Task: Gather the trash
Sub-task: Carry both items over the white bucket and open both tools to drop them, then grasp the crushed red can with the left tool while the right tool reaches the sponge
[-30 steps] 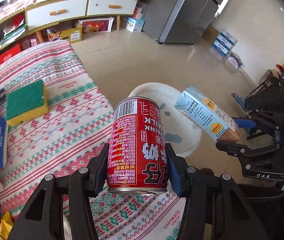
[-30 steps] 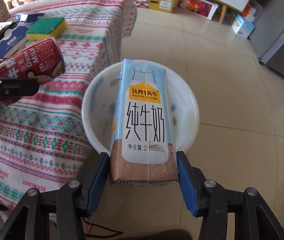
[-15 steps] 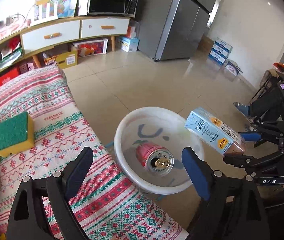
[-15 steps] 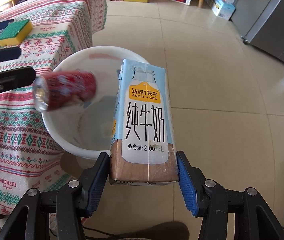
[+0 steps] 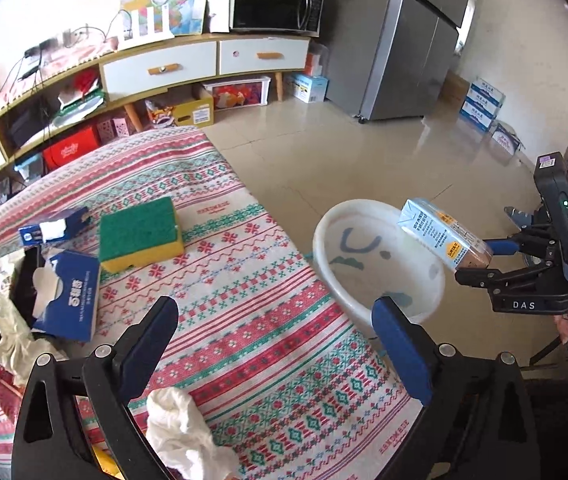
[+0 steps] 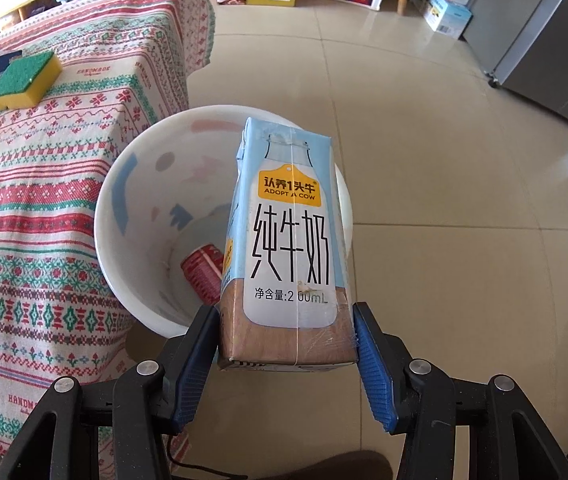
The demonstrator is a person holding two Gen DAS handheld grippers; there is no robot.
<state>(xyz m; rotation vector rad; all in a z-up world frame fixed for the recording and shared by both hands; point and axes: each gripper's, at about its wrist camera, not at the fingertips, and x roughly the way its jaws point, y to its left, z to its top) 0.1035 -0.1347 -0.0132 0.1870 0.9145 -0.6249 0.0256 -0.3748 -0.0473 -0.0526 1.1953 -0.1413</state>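
**Can dropped into the basin, carton next**

A second ago the left hand-held gripper [image 5: 274, 346] clasped a red drink can over the desk's edge; its jaws have just been opening and now stand wide with nothing between them, pulled back over the patterned cloth of the desk [image 5: 244, 280]. The red can [image 6: 204, 274] now lies on its side at the bottom of the white basin [image 6: 124, 280], which sits on the floor just beside the desk. One piece of trash is therefore collected, by my reading.

The right hand-held gripper [image 6: 286, 354] is clenched on the base of a blue milk carton [image 6: 290, 236], both pads pressing its sides, and the carton hangs tilted above the basin's near rim. It looks ready to be let go into the basin; a release from here should land it beside the can.

Counted:
- one can, in the basin
- one milk carton, in the right grip
- one basin
- one green-and-yellow sponge [image 5: 140, 234] on the desk
- two blue tissue boxes, a larger tissue box [image 5: 70, 294] and a smaller box [image 5: 54, 230]
- one crumpled white tissue [image 5: 182, 430] by the left jaws, plus more crumpled paper [image 5: 8, 320] at the desk's far left, too jumbled to count
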